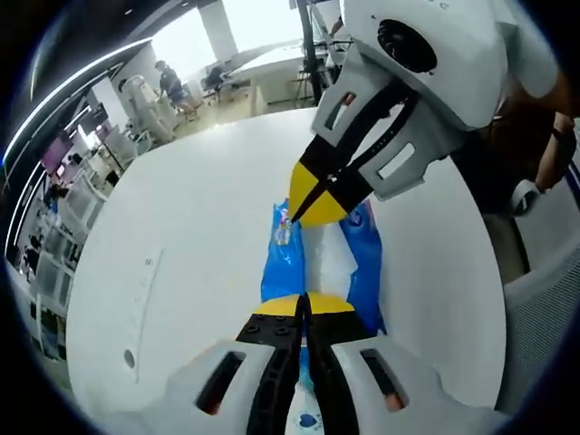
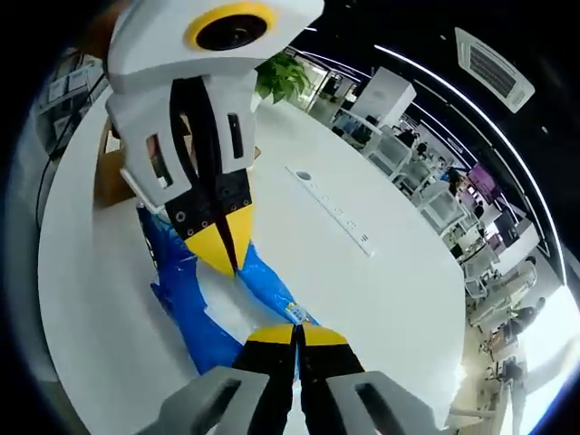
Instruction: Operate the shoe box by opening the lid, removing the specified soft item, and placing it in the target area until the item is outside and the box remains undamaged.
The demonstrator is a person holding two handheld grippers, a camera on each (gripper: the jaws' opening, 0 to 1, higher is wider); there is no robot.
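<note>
Tongs: left (image 1: 304, 304), right (image 1: 304, 210) both clamp blue soft pack (image 1: 362, 263) | stretched lengthwise between them, seemingly.

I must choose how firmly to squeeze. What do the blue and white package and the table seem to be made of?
The blue and white package looks like thin glossy plastic film: it crumples and shines. Both the left claw and the right claw are shut on it. The table looks hard, smooth and white, maybe laminate; I cannot be sure.

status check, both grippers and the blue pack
Left hand-held gripper shut on near end of blue and white soft plastic pack. Right hand-held gripper shut on its other end. Pack held over the white table.
</note>
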